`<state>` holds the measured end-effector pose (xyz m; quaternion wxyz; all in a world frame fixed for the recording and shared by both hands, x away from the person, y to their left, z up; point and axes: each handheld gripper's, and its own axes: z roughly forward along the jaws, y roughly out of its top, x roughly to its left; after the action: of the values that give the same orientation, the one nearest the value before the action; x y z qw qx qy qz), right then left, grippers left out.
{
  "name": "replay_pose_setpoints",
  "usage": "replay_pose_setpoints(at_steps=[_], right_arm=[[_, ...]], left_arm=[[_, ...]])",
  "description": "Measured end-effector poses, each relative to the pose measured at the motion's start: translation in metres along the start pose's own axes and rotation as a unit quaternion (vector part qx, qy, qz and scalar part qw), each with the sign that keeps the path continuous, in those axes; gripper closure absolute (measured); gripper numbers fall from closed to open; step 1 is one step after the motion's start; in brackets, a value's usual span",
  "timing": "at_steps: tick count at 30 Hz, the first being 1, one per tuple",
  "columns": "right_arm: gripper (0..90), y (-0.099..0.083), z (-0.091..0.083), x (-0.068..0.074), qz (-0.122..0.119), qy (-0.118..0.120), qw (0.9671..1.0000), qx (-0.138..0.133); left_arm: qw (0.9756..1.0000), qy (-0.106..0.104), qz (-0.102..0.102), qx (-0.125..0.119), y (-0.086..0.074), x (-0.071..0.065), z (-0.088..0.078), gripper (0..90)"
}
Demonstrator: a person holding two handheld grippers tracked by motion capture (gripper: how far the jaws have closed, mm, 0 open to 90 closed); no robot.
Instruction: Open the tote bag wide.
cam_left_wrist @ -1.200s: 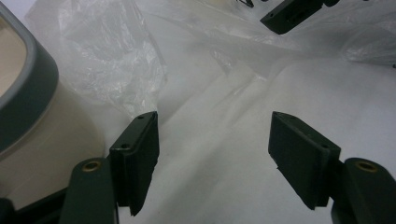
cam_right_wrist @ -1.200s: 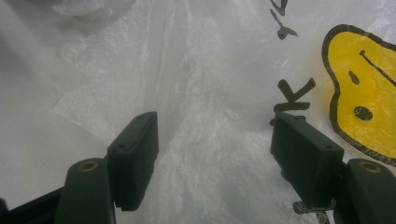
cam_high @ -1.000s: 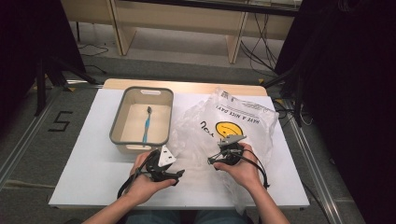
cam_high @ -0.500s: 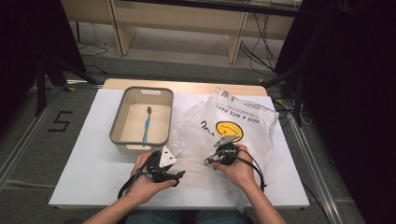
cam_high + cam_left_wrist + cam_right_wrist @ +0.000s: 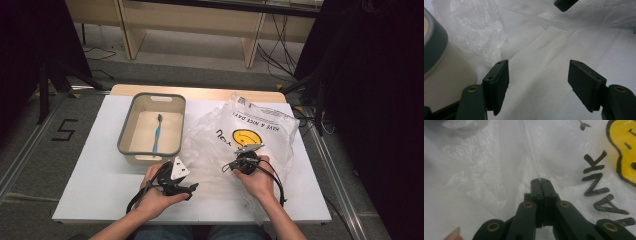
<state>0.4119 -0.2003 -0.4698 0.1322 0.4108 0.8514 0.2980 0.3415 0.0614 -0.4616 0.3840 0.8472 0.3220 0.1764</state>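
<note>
1. The right gripper [image 5: 541, 180] has just been closing, and its jaws now meet on a thin fold of the clear plastic bag [image 5: 250, 135]. The film rises in a taut ridge from the jaw tips, probably so that one layer can be lifted off the other.
2. The bag, printed with a yellow smiley face [image 5: 624, 150], lies crumpled on the right half of the white table [image 5: 95, 170], just beside the grey-rimmed basin [image 5: 131, 131].
3. The left gripper [image 5: 537, 82] rests low near the basin's front corner with its jaws wide apart and nothing between them, seemingly ready to take the bag's other side.
4. A blue toothbrush [image 5: 157, 135] lies in the basin, apart from both grippers.
5. Compared with the frame a second ago, the right gripper sits slightly lower on the bag; the left hand, basin and toothbrush are unchanged.
</note>
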Motion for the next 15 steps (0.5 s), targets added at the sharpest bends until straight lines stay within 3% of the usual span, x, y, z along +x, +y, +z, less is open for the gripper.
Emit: replay_pose_setpoints(at_steps=[8,15], right_arm=[[90.0,0.006,-0.024,-0.004,0.018,-0.027,0.9972,-0.067],[90.0,0.013,-0.046,-0.003,0.019,-0.045,0.9916,-0.120]], left_arm=[[0.9999,0.001,-0.002,-0.011,0.001,0.000,-0.001,36.6],[0.9997,-0.006,0.003,-0.025,0.004,-0.002,-0.001,50.2]])
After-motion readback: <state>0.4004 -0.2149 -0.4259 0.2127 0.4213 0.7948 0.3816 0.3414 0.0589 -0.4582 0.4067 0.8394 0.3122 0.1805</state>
